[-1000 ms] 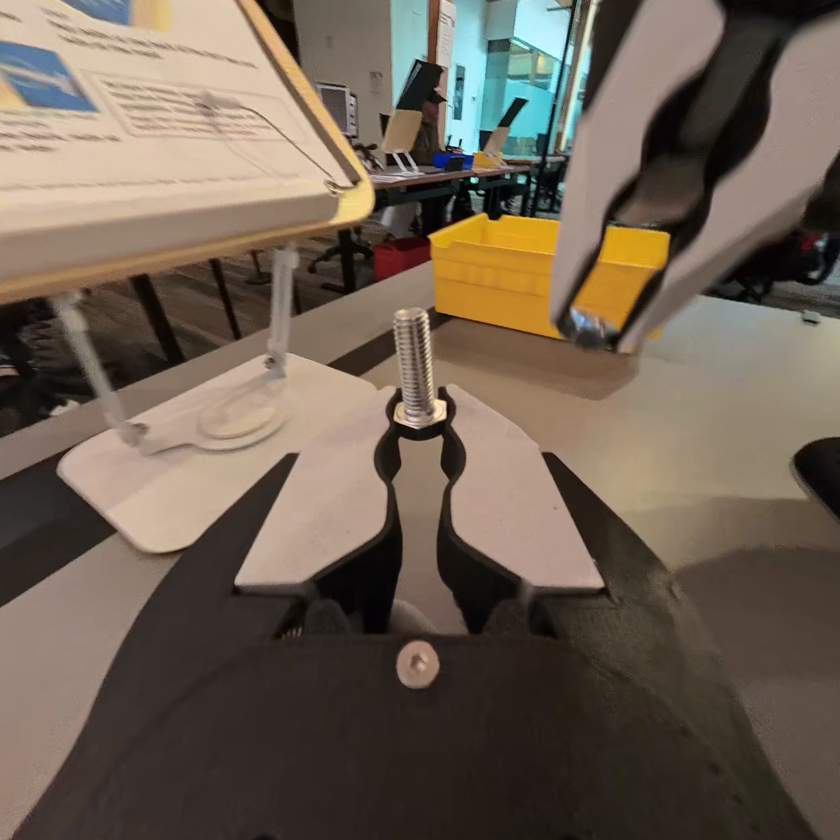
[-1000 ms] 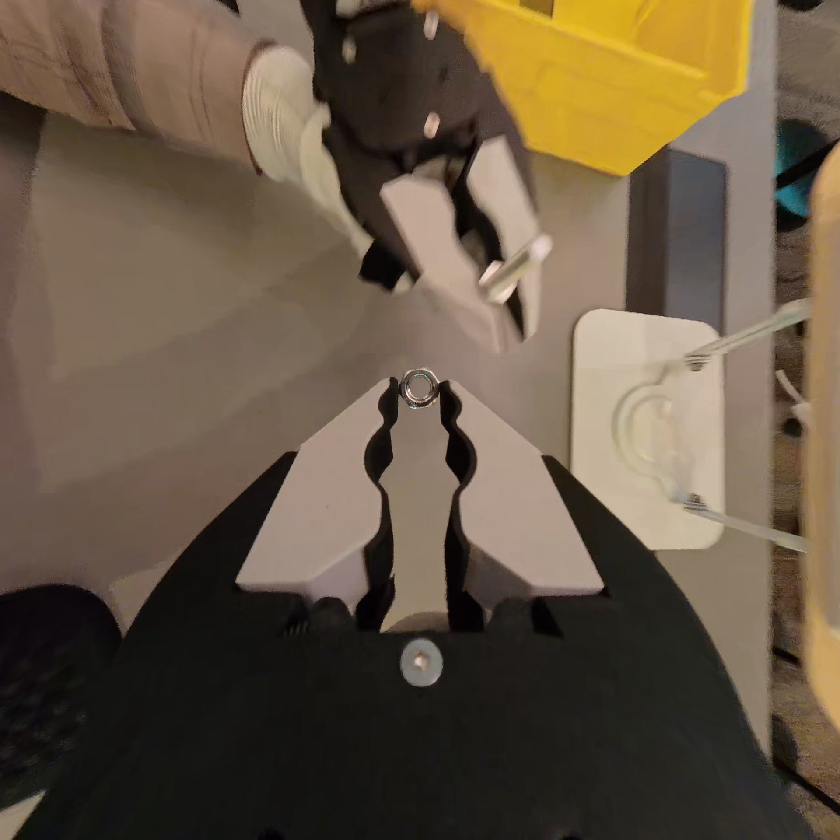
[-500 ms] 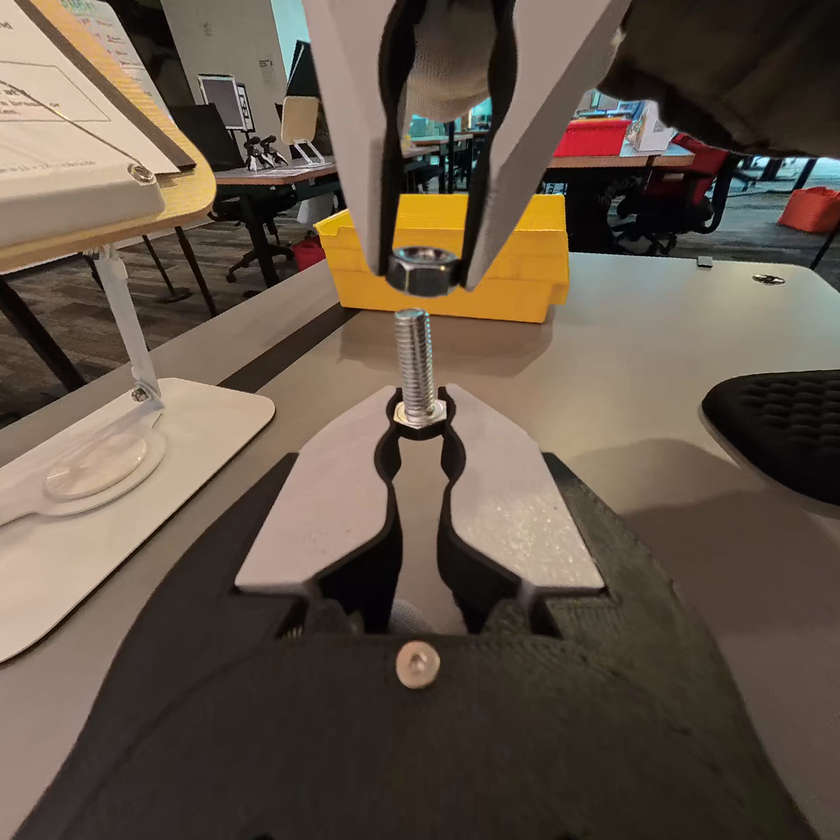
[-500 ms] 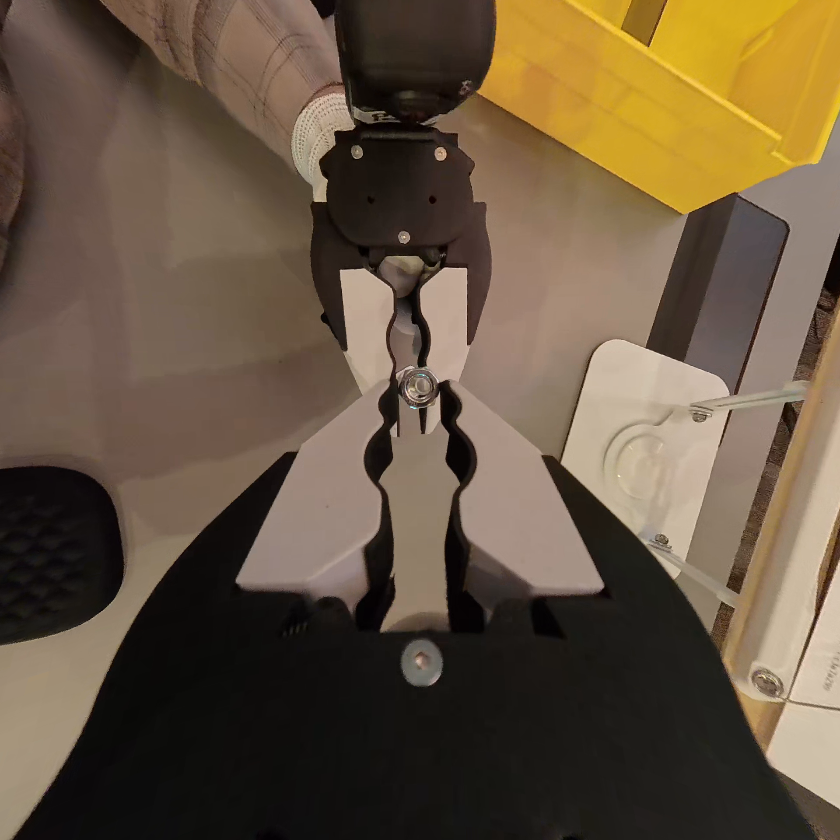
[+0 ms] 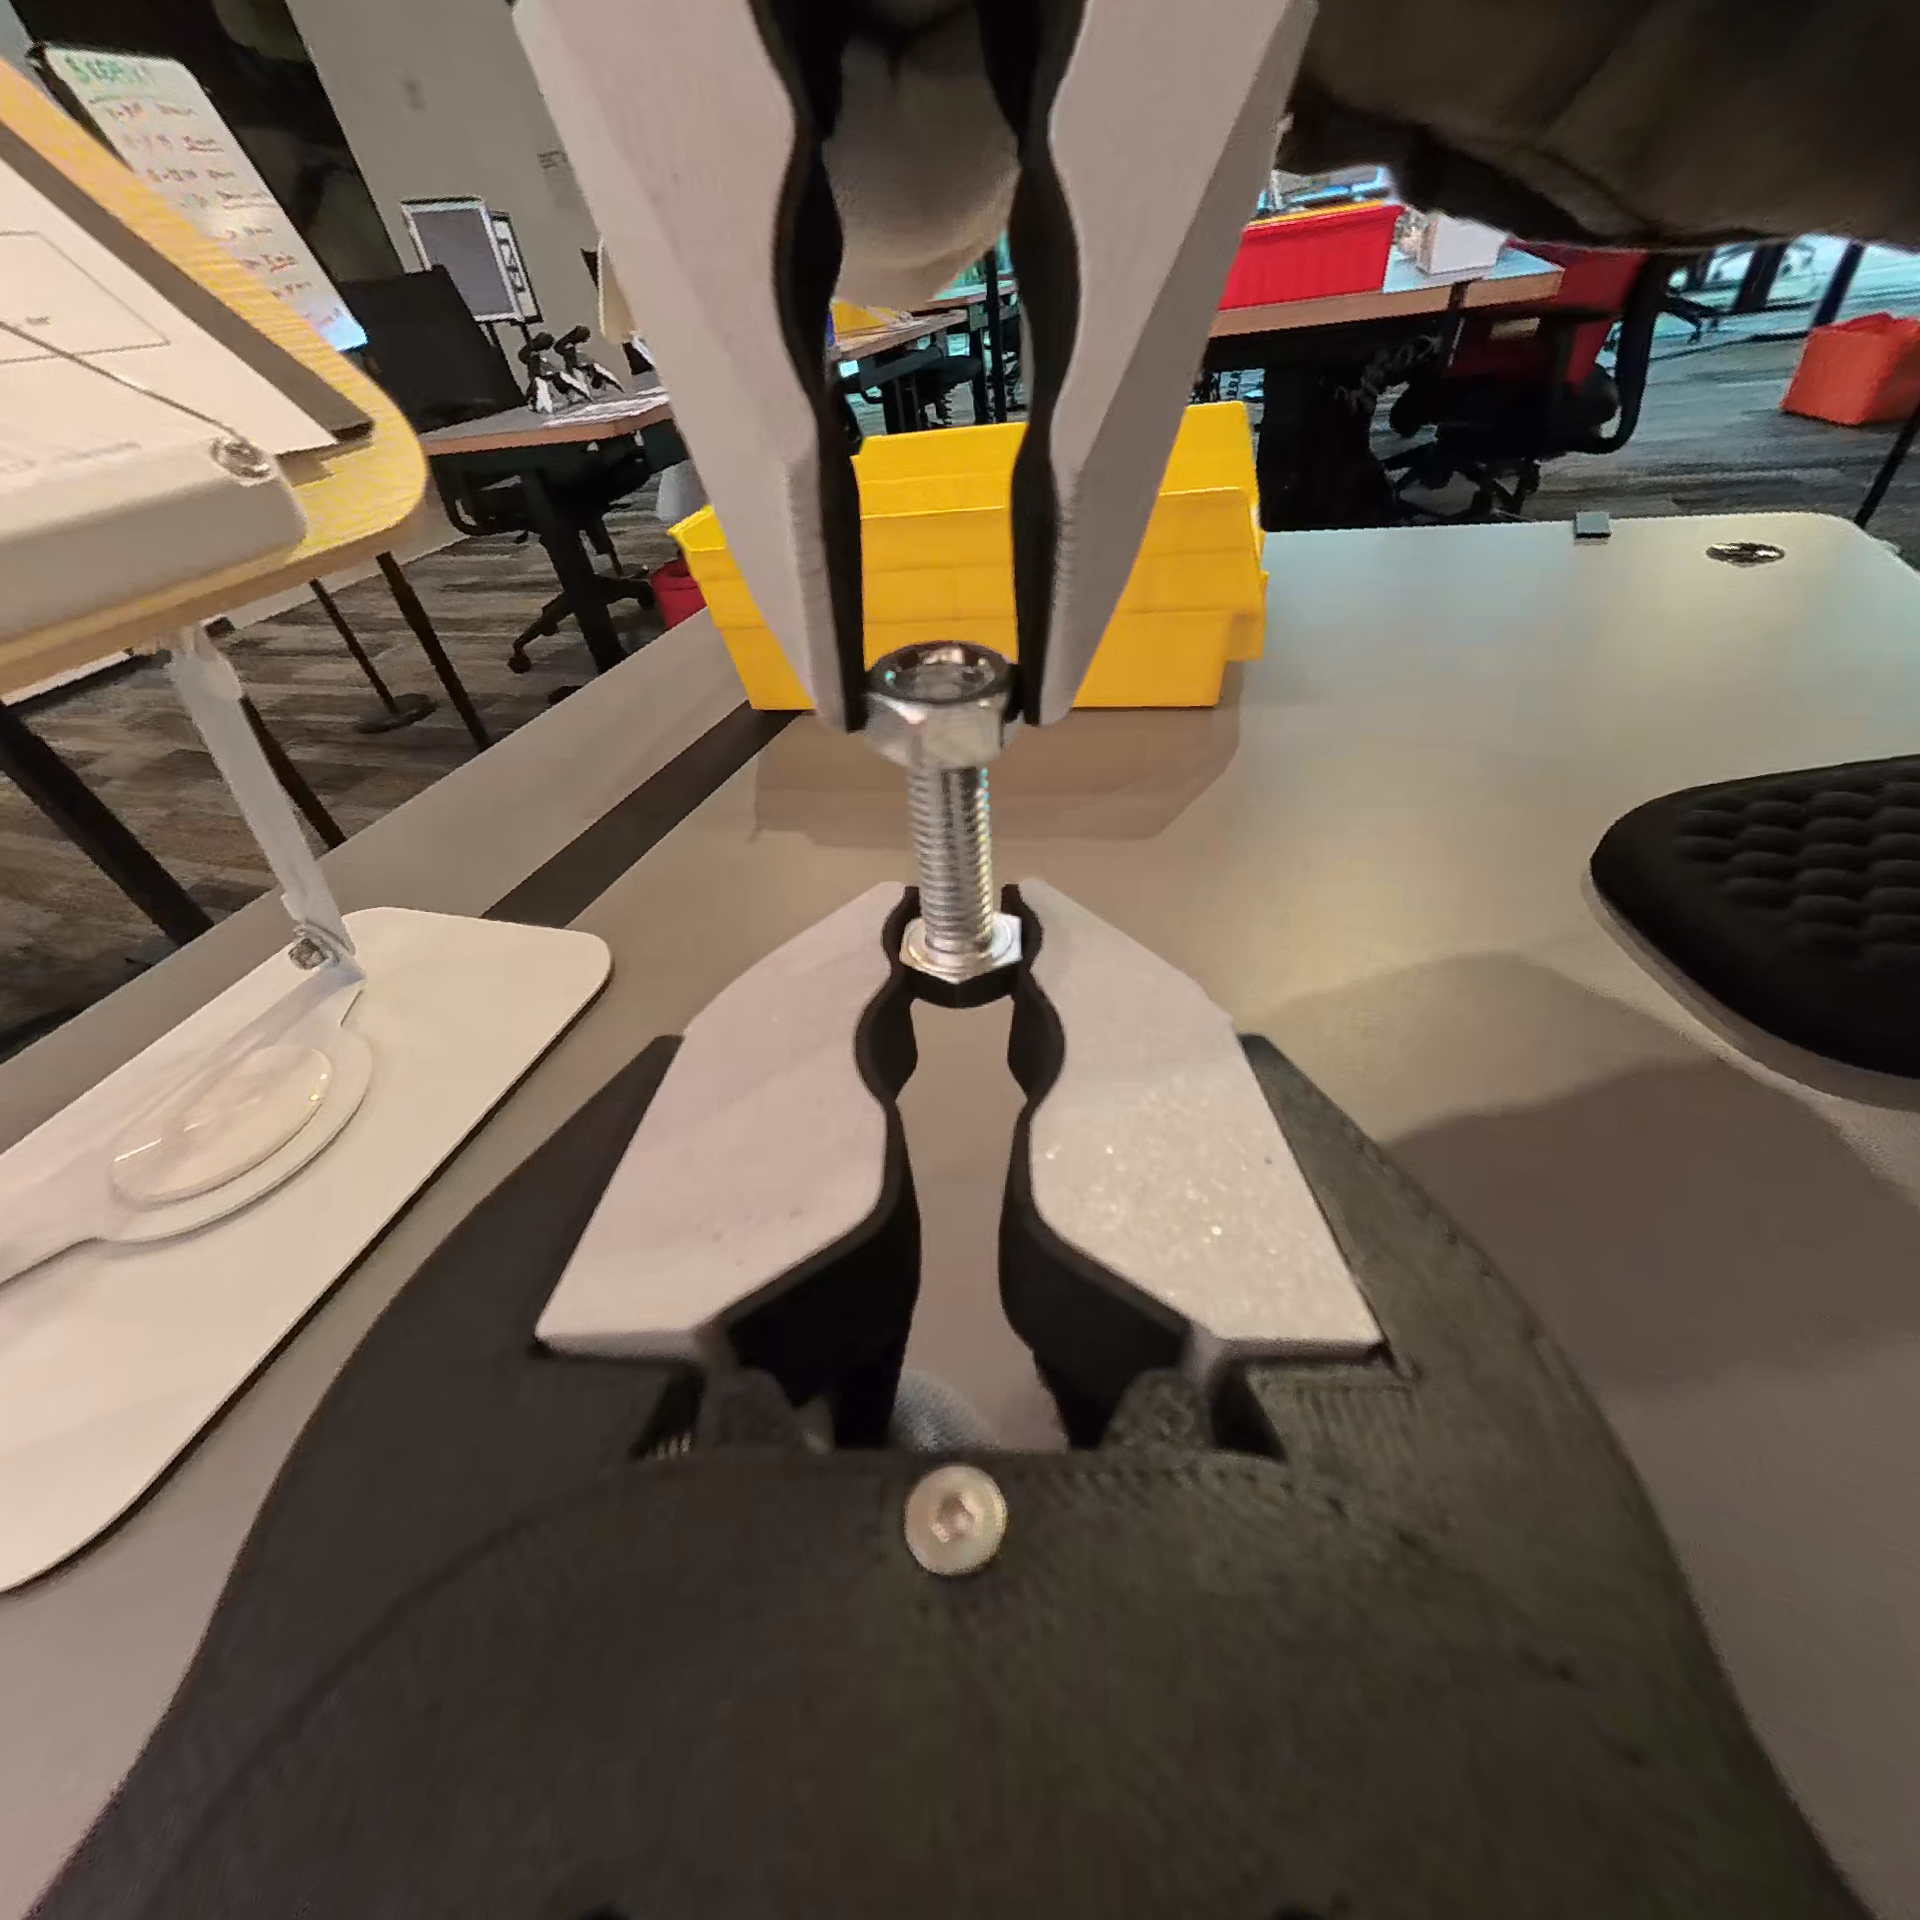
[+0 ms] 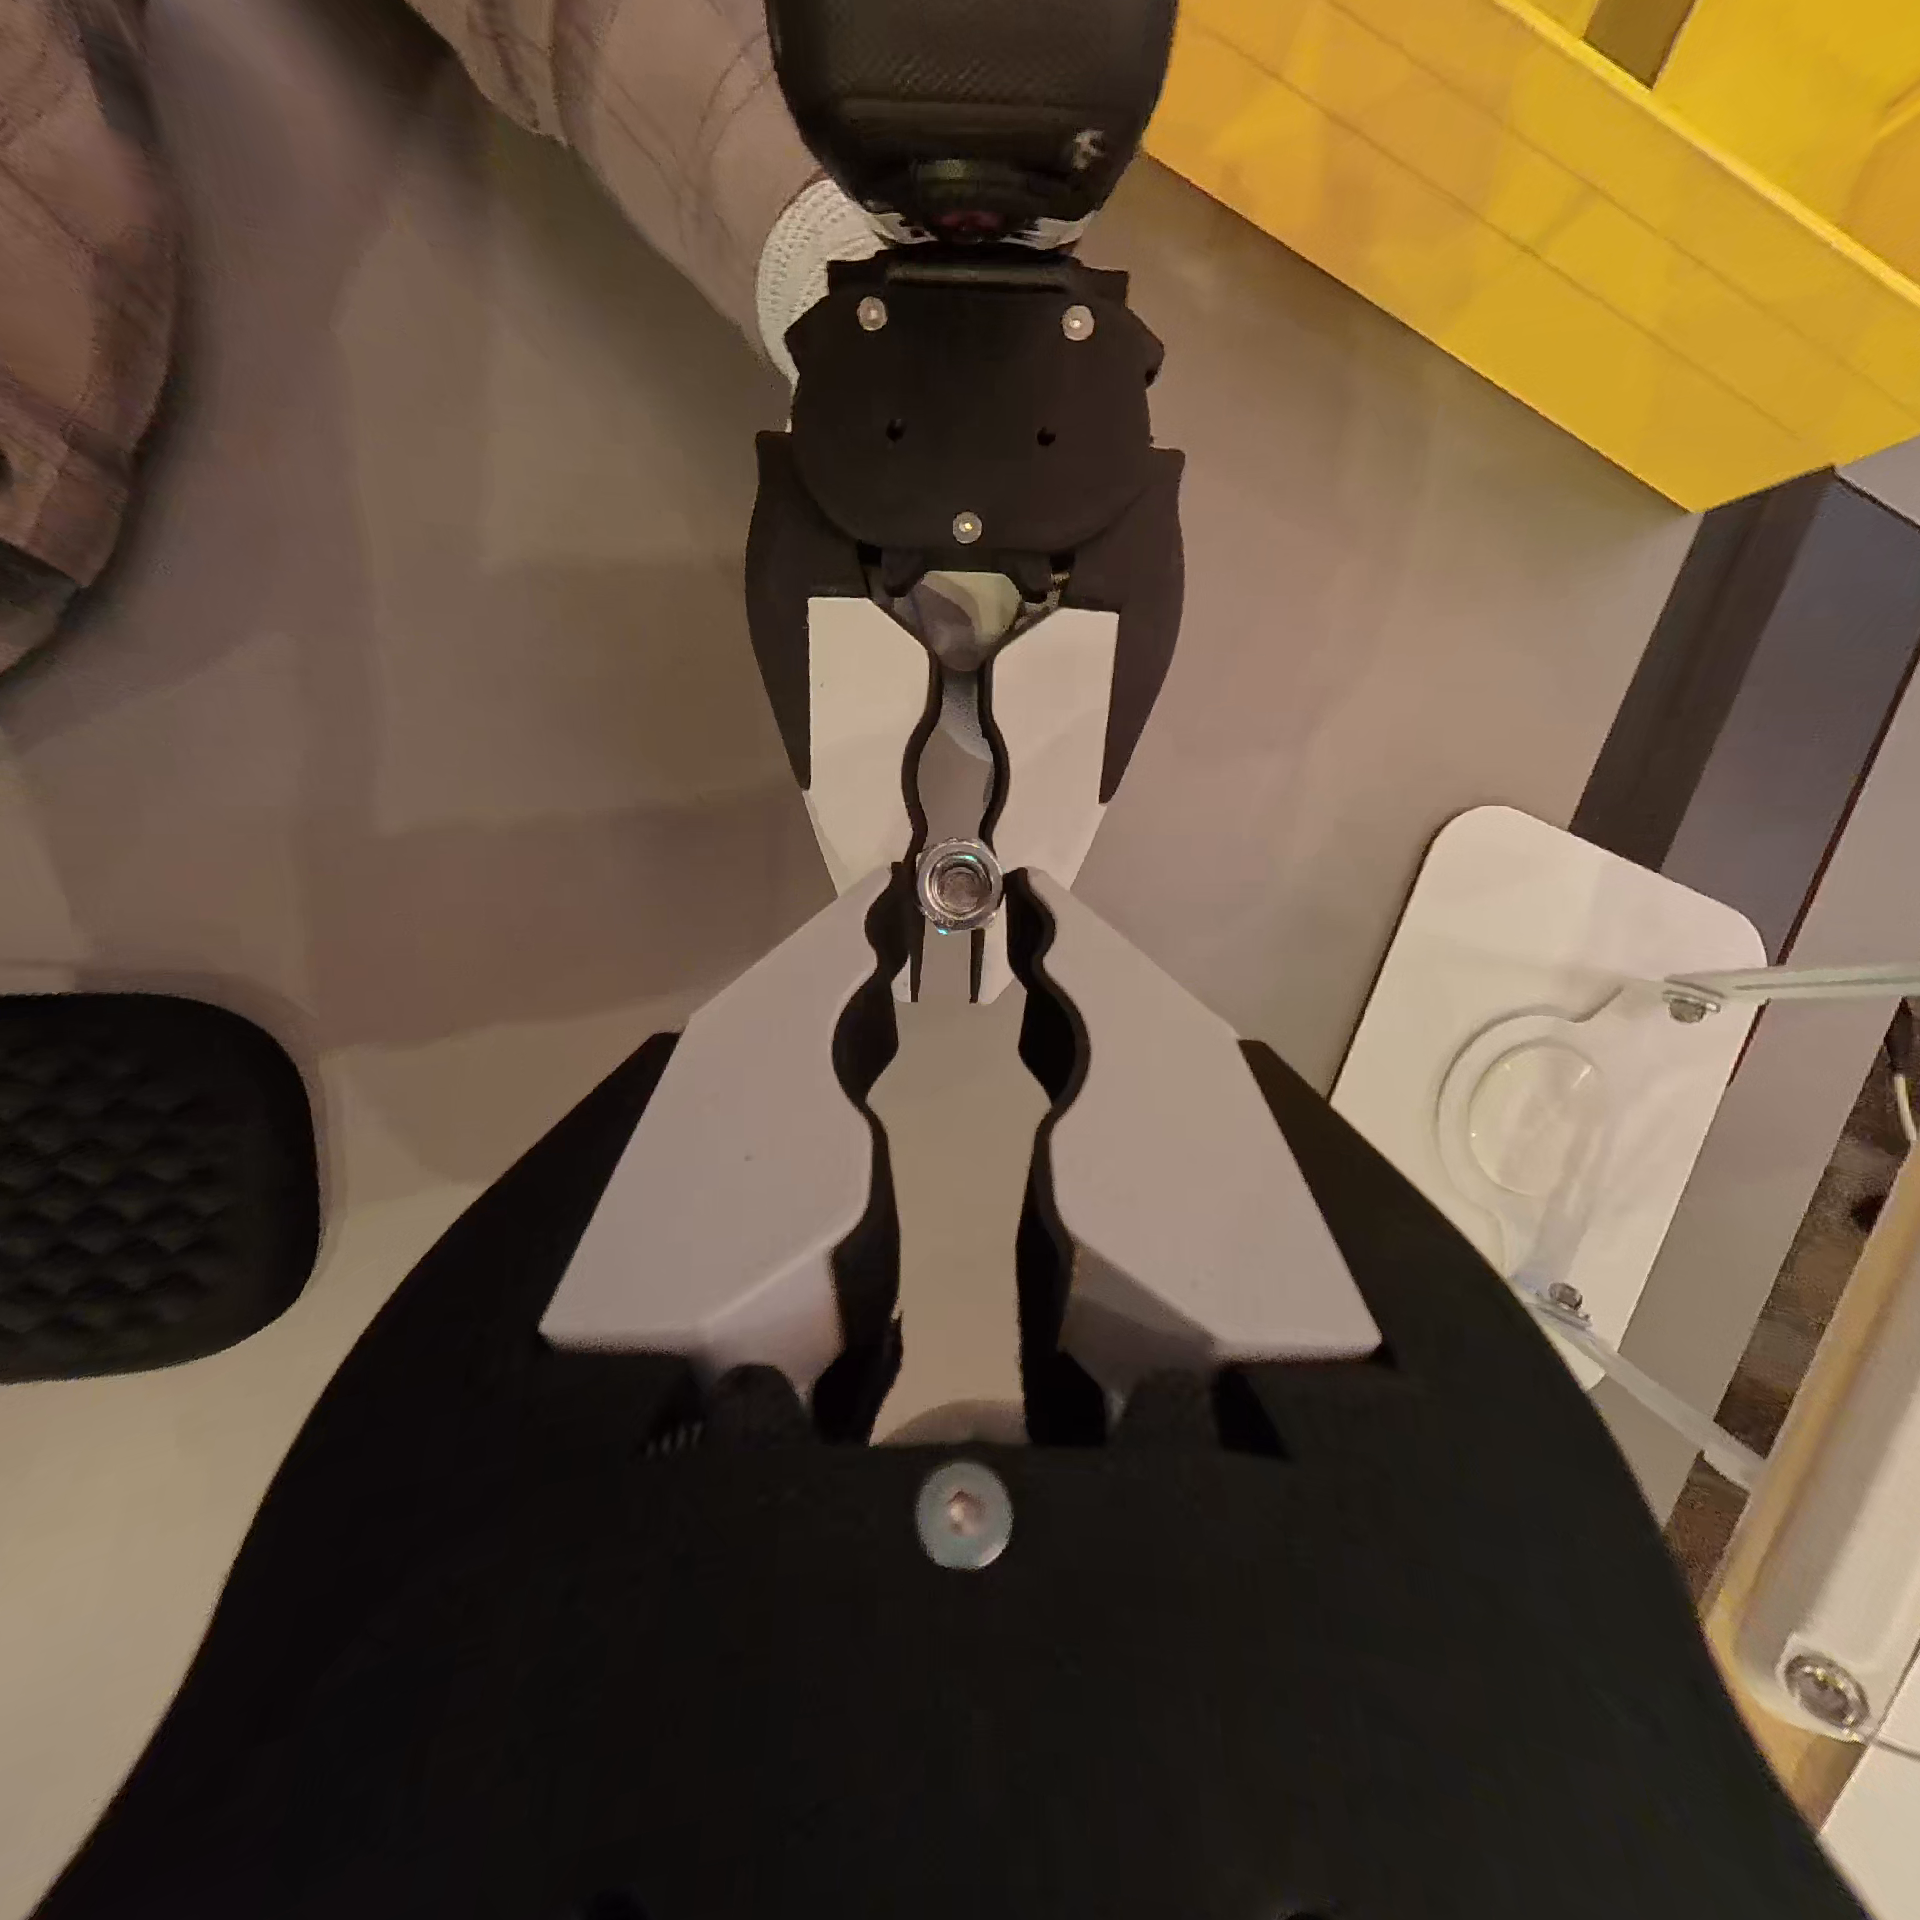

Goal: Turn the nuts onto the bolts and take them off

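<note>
Nut [image 5: 940, 704] sits pinched between your right gripper's [image 5: 940, 717] jaws, resting on the tip of the bolt [image 5: 951, 854]. Your left gripper's [image 5: 956, 951] jaws are closed on the bolt's hex head, holding the shank upright above the surface [image 5: 1455, 831]. In the right wrist view you look straight down through the nut's hole onto the bolt end, so the two appear lined up. Whether any thread has caught yet cannot be told.

Farther out, a yellow bin [image 5: 1143, 582] stands behind the bolt, a white stand base [image 5: 416, 997] lies to the left, and a black pad [image 5: 1787, 914] to the right.

The main risk, as I judge it, is cross-threading: if you tilt either gripper as you start to turn, the nut can bite at an angle and jam. Pressing down hard could also lever the bolt over, since only its thin head is gripped. If your right jaws slacken during a regrasp before the thread holds, the nut may drop and roll across the surface.
</note>
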Demonstrator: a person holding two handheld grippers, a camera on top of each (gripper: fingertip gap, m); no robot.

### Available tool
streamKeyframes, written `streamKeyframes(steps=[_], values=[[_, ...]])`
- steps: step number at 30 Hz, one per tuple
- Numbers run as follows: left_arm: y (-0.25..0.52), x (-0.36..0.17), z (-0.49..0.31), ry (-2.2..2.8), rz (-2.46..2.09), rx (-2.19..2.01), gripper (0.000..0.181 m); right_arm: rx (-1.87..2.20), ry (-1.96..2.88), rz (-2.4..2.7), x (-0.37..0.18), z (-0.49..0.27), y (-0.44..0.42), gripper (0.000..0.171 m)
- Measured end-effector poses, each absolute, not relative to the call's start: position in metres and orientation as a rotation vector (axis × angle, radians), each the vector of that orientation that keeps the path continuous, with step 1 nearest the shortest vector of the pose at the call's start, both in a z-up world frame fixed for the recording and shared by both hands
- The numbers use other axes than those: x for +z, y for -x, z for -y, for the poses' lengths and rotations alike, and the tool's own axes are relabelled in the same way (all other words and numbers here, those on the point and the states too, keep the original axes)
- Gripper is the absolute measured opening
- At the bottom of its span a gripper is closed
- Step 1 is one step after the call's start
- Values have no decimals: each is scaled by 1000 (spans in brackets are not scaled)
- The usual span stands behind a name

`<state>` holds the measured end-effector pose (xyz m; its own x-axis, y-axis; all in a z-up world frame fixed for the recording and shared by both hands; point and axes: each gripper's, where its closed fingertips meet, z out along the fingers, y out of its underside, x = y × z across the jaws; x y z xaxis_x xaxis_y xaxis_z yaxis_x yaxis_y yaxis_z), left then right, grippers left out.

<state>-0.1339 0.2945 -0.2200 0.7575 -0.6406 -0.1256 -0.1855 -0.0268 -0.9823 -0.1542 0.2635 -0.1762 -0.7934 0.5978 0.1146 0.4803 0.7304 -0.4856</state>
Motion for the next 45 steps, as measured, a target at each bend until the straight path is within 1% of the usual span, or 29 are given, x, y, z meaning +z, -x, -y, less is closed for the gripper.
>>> streamKeyframes(steps=[8,26,38,45], values=[[130,-216,-288,1556,-715,-448,14,730,763,2684,-173,-255,152,17],[148,-219,-304,1603,-586,-331,13,731,1293,2153,-176,-271,169,17],[153,-215,-307,1600,-538,-312,14,804,1477,1802,-171,-275,175,17],[158,-222,-313,1648,-507,-261,14,714,1605,1554,-176,-282,179,16]])
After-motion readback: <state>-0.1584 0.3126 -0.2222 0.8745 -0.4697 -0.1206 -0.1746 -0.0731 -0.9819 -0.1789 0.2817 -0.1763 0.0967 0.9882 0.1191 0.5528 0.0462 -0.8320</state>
